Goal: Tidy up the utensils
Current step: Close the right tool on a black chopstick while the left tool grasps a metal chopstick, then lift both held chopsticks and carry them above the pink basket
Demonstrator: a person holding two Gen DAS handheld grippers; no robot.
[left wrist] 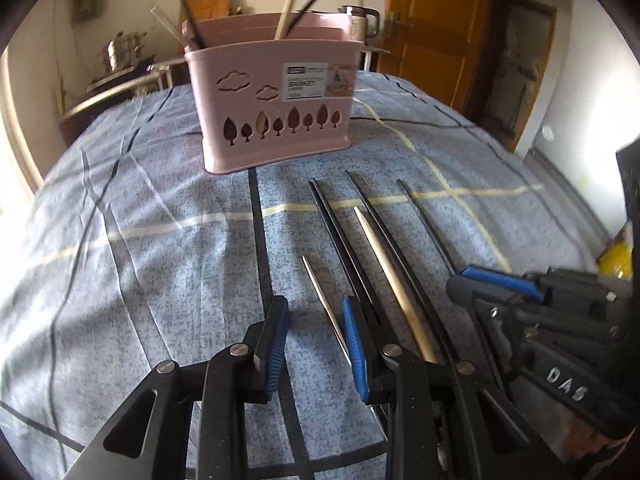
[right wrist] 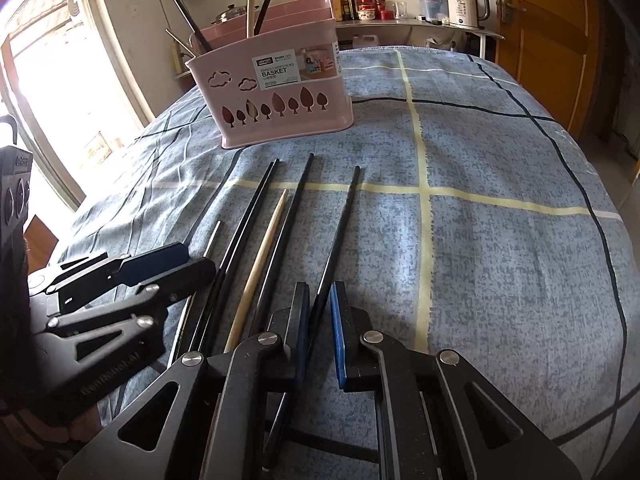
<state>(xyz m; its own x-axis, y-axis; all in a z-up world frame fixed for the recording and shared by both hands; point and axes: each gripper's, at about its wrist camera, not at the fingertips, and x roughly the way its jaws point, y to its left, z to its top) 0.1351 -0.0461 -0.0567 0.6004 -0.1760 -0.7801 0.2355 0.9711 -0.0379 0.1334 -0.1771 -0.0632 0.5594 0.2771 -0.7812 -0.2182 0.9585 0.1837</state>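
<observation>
A pink chopstick basket (left wrist: 276,116) (right wrist: 280,96) stands upright on the blue checked cloth and holds several chopsticks. More chopsticks lie in a row in front of it: black ones (left wrist: 340,240) (right wrist: 248,216), a wooden one (left wrist: 388,276) (right wrist: 264,252) and a thin metal one (left wrist: 324,300) (right wrist: 212,238). My left gripper (left wrist: 316,340) is open over the cloth, the metal chopstick between its pads. My right gripper (right wrist: 320,328) has its jaws close around the rightmost black chopstick (right wrist: 340,232); a narrow gap still shows. It also shows in the left wrist view (left wrist: 496,292).
The cloth-covered table (right wrist: 500,240) drops off at its edges. A shelf behind holds a kettle (right wrist: 466,4), bottles and jars. A wooden door (right wrist: 548,40) is at the right, a bright window (right wrist: 52,80) at the left.
</observation>
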